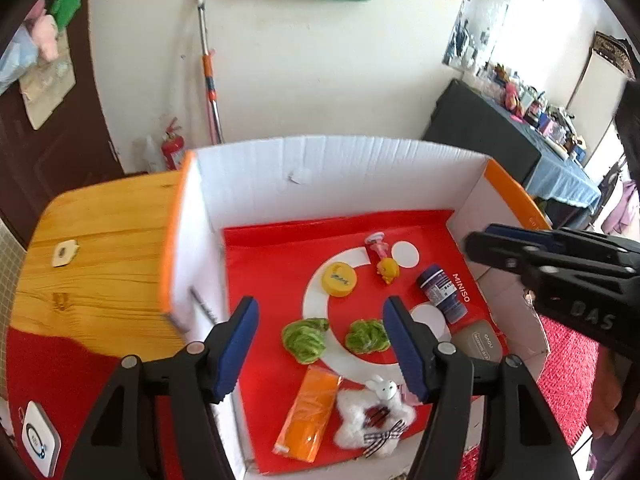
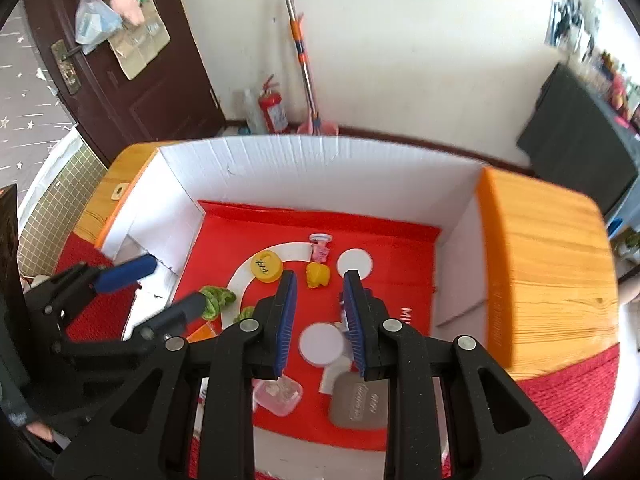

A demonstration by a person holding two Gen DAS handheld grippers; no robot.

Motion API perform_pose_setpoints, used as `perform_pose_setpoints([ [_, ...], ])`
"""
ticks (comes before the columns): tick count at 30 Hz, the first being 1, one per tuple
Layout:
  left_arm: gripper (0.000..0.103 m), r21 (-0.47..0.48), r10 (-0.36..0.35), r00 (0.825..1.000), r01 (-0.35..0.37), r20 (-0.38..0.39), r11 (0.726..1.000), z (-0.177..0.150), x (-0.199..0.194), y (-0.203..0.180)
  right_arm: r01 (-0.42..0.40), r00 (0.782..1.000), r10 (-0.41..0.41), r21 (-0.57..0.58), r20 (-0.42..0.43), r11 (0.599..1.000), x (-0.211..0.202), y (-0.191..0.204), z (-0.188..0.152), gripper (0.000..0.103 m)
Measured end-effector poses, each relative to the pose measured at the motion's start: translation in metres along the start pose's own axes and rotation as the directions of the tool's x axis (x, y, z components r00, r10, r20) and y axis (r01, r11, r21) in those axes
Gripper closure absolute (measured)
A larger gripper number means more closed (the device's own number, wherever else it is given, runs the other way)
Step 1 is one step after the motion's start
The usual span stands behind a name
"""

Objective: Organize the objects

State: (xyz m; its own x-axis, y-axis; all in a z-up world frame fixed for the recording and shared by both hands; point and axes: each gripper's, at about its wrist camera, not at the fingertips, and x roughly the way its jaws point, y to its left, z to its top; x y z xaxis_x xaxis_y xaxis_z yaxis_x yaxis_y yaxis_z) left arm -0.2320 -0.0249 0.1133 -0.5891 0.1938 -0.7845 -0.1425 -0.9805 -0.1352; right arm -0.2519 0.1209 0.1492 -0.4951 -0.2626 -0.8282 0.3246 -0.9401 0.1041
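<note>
9 or so small things lie loose on the red liner of a white cardboard box [image 1: 320,172], the job of sorting them plainly not finished.

Left of the box, bare wooden tabletop [image 1: 100,248] carries 1 small white tag, with a red mat [image 1: 60,364] at the near edge. The left gripper [image 1: 320,306] hangs over the box's near-left part, fingers [image 1: 236,352] well apart and empty. Below it inside the box sit 2 green crocheted pieces [image 1: 304,338], an orange packet [image 1: 310,416] and a white plush rabbit [image 1: 374,416]. Toward the box's far wall lie a yellow lid [image 1: 339,279] and a yellow duck [image 1: 387,270]. A blue bottle [image 1: 442,294] and a grey case [image 1: 478,340] lie by the box's right wall. The right gripper [image 2: 320,278] hovers over the box's middle, fingers drawn nearly together on nothing.

The step in hand looks like choosing the next pick. It would go best if each gripper came straight down on 1 item, the left on the green pieces, the right spreading first to span the bottle across its width, since a lying cylinder may roll. The crowded near corner calls for care; the soft rabbit could snag.

Behind the box stand a fire extinguisher [image 1: 173,148] and a mop pole [image 1: 208,60] against a pale wall. A dark door [image 2: 120,80] is further left of the box.
</note>
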Motion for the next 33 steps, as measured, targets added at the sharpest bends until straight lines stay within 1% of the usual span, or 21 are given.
perform_pose_setpoints([
  [2,0.036,-0.015,0.004,1.0,-0.004,0.021,1.0,-0.003,-0.006,0.003,0.012,0.999,-0.012,-0.011,0.043,1.0,-0.014,-0.001,-0.007,0.078],
  [3,0.035,-0.023,0.01,0.999,-0.009,0.036,1.0,-0.005,-0.009,0.003,0.016,0.998,-0.016,-0.012,0.058,1.0,-0.019,-0.005,-0.009,0.07],
  [4,0.033,-0.029,0.019,0.998,-0.018,0.056,0.999,-0.008,-0.014,0.004,0.021,0.997,-0.02,-0.012,0.079,1.0,-0.024,-0.006,-0.012,0.047],
  [5,0.031,-0.031,0.028,0.997,-0.026,0.07,0.999,-0.011,-0.021,0.009,0.027,0.993,-0.025,-0.015,0.114,1.0,-0.031,-0.007,-0.016,0.036],
  [6,0.029,-0.029,0.043,0.995,-0.04,0.088,0.999,-0.013,-0.023,0.007,0.034,0.987,-0.03,-0.022,0.156,0.999,-0.036,-0.007,-0.02,0.031],
  [8,0.029,-0.02,0.074,0.99,-0.072,0.121,0.997,-0.017,-0.027,0.002,0.091,0.971,-0.08,-0.038,0.226,0.995,-0.046,-0.005,-0.03,0.031],
  [9,0.027,-0.02,0.086,0.987,-0.084,0.135,0.996,-0.019,-0.032,0.003,0.11,0.964,-0.096,-0.041,0.249,0.993,-0.049,-0.003,-0.034,0.031],
  [10,0.025,-0.022,0.101,0.983,-0.099,0.154,0.995,-0.022,-0.036,0.003,0.12,0.955,-0.103,-0.043,0.277,0.992,-0.054,-0.003,-0.039,0.031],
  [12,0.017,-0.029,0.125,0.973,-0.121,0.192,0.992,-0.028,-0.044,0.004,0.133,0.938,-0.112,-0.045,0.328,0.99,-0.062,-0.002,-0.052,0.03],
  [13,0.015,-0.034,0.134,0.968,-0.13,0.211,0.991,-0.032,-0.048,0.003,0.143,0.927,-0.119,-0.041,0.356,0.989,-0.065,-0.002,-0.061,0.03],
  [14,0.012,-0.039,0.141,0.964,-0.135,0.225,0.99,-0.034,-0.049,0.002,0.145,0.92,-0.12,-0.041,0.374,0.989,-0.069,-0.004,-0.066,0.029],
  [16,0.009,-0.052,0.153,0.956,-0.145,0.25,0.988,-0.04,-0.052,0.002,0.154,0.905,-0.126,-0.036,0.406,0.987,-0.071,-0.006,-0.078,0.021],
  [18,0.005,-0.056,0.165,0.948,-0.155,0.274,0.986,-0.046,-0.054,0.0,0.158,0.895,-0.133,-0.023,0.426,0.987,-0.069,-0.009,-0.092,0.02],
  [20,0.001,-0.055,0.186,0.936,-0.177,0.299,0.983,-0.053,-0.053,-0.003,0.155,0.894,-0.132,-0.019,0.428,0.988,-0.062,-0.011,-0.105,0.019],
  [21,0.0,-0.053,0.199,0.927,-0.192,0.317,0.98,-0.058,-0.053,-0.005,0.159,0.896,-0.138,-0.015,0.423,0.987,-0.059,-0.012,-0.109,0.018],
  [23,0.0,-0.05,0.209,0.92,-0.204,0.333,0.978,-0.065,-0.052,-0.008,0.159,0.9,-0.144,-0.003,0.413,0.987,-0.048,-0.015,-0.118,0.018],
  [26,0.0,-0.047,0.201,0.916,-0.197,0.348,0.979,-0.075,-0.046,-0.011,0.171,0.902,-0.159,0.008,0.401,0.985,-0.034,-0.017,-0.126,0.018],
  [29,0.0,-0.048,0.208,0.914,-0.205,0.349,0.978,-0.081,-0.039,-0.014,0.177,0.903,-0.17,0.02,0.395,0.984,-0.021,-0.019,-0.131,0.018],
  [33,0.0,-0.044,0.22,0.916,-0.218,0.336,0.975,-0.086,-0.027,-0.016,0.197,0.895,-0.181,0.004,0.407,0.98,-0.012,-0.015,-0.134,0.018],
])
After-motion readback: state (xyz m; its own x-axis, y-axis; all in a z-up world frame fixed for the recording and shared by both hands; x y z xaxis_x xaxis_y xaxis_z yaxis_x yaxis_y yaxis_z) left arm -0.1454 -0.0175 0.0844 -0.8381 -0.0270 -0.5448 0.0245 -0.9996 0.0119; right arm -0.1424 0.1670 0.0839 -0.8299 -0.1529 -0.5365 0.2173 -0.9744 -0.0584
